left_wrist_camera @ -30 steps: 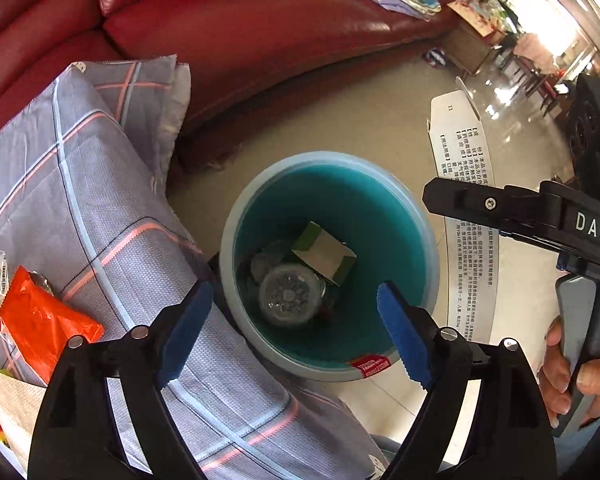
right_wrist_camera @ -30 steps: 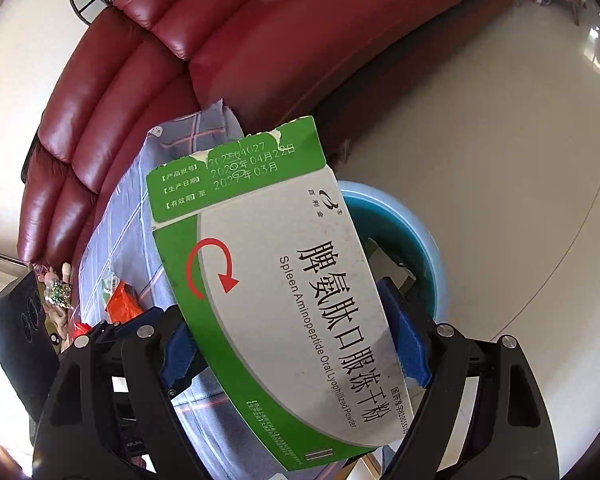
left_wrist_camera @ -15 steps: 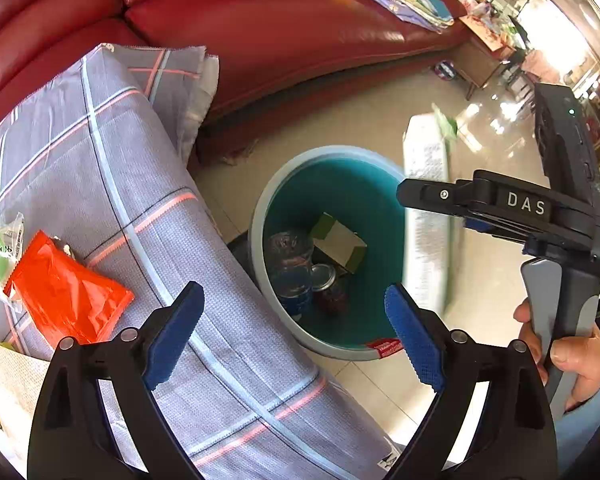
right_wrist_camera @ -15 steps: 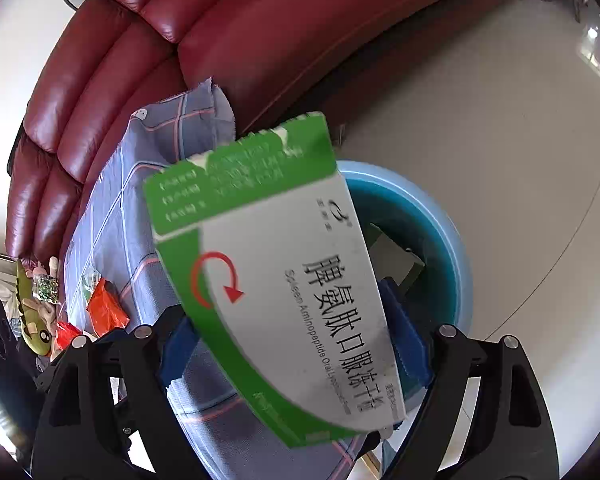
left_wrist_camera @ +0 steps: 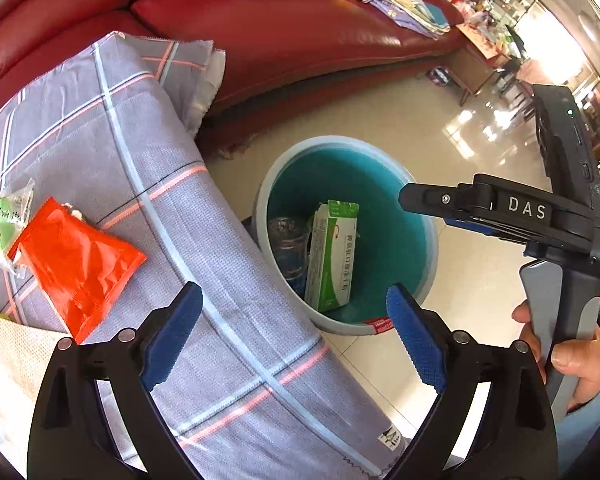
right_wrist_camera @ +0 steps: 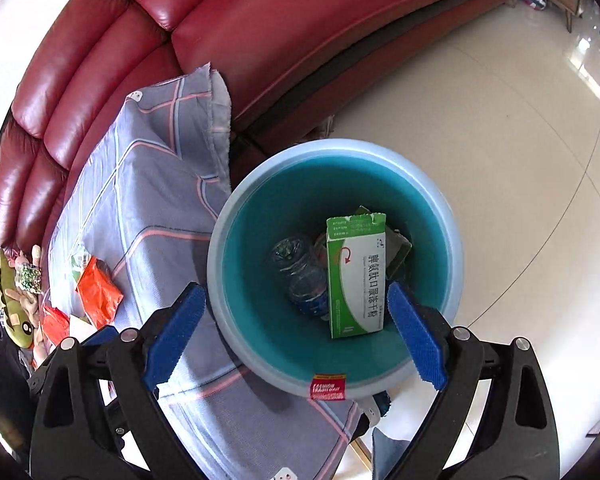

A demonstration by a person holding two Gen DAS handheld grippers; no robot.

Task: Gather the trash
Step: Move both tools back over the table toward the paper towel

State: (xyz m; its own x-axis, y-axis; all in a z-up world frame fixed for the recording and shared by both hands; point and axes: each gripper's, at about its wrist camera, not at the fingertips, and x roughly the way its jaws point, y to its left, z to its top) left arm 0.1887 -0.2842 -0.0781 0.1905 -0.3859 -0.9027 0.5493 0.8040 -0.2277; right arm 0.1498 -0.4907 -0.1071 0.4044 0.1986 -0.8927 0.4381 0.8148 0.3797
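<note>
Now the medicine box [right_wrist_camera: 354,280] is seen inside the bin [right_wrist_camera: 448,216], leaning off its rim. Both the right gripper [right_wrist_camera: 296,334] and left gripper [left_wrist_camera: 294,334] are held wide and empty above.

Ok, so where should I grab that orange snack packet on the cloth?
Probably take the orange packet with the left gripper, which is open and nearest. It lies flat on the checked cloth, so come down from above and pinch across its narrow width near the puffed middle, clear of the green wrapper beside it.
</note>
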